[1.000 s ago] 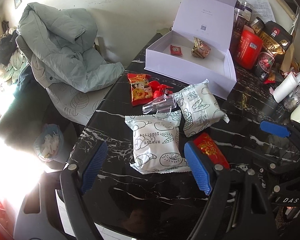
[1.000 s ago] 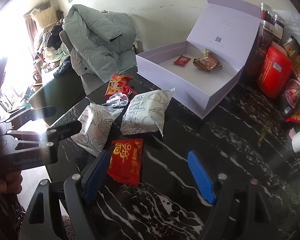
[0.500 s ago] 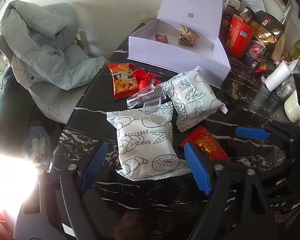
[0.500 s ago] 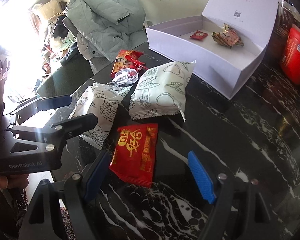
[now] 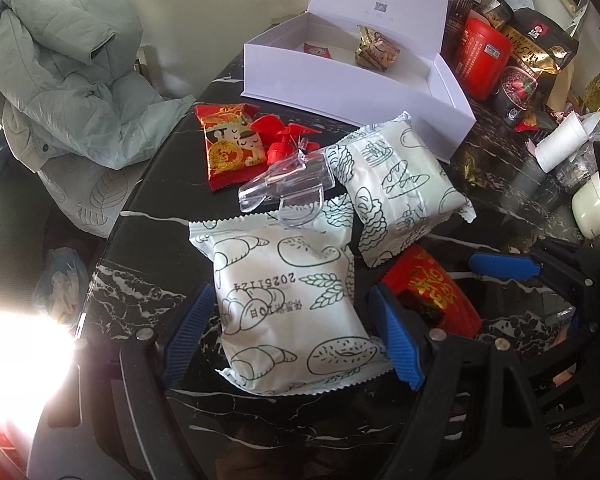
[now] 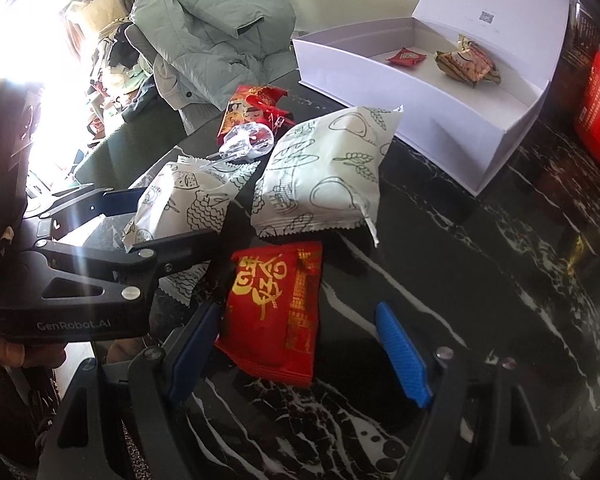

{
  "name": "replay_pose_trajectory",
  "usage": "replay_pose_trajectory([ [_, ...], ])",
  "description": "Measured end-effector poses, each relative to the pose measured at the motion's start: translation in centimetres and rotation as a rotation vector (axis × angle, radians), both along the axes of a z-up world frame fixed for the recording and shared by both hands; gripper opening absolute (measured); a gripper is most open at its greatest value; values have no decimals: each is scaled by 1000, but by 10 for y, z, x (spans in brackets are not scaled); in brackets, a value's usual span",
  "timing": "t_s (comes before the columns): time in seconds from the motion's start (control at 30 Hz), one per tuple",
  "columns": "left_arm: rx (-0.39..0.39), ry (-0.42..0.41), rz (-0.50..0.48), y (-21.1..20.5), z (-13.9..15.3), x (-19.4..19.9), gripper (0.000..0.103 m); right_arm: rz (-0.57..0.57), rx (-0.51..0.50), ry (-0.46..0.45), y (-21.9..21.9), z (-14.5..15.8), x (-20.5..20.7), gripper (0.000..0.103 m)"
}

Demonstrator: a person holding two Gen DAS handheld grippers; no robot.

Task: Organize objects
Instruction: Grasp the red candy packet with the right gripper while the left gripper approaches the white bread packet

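Both grippers have dropped closer to the glossy black marbled counter (image 5: 148, 248). The left gripper (image 5: 292, 336), jaws wide, straddles a crinkly white pouch (image 5: 288, 300) untouched; the right gripper (image 6: 300, 348), equally wide, frames a red foil packet (image 6: 276, 304).

Two white bread packets (image 5: 288, 304) (image 5: 396, 188) lie flat mid-desk, a clear scoop (image 5: 288, 188) at their 12 o'clock. A red gold-lettered packet (image 6: 276, 312) lies at 5 o'clock; the open white box (image 5: 356, 84) at 1 o'clock.
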State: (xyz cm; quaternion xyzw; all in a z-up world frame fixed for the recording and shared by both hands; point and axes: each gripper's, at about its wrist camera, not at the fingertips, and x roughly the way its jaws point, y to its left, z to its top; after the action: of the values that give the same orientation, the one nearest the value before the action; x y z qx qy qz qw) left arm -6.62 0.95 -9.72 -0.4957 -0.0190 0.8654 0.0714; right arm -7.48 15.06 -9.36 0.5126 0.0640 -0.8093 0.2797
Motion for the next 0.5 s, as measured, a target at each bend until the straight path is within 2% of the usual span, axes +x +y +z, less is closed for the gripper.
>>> replay_pose_trajectory([
  [0.13, 17, -5, -5, -1, -3, -1, 79, 5, -4, 6, 0, 0, 1, 81],
  [0.23, 37, -10, -7, -2, -5, -1, 76, 12, -16, 7, -1, 0, 0, 77],
  [0.33, 43, -11, -15, -2, -4, 1, 71, 25, -20, 20, -3, 1, 2, 68],
  [0.4, 37, -12, -17, -2, -4, 2, 68, 40, -18, 29, -5, 1, 5, 54],
  [0.47, 35, -11, -9, -3, -4, 4, 65, 48, -14, 33, -6, 2, 6, 47],
  [0.5, 37, -11, -6, -4, -4, 5, 64, 49, -14, 34, -5, 2, 7, 47],
])
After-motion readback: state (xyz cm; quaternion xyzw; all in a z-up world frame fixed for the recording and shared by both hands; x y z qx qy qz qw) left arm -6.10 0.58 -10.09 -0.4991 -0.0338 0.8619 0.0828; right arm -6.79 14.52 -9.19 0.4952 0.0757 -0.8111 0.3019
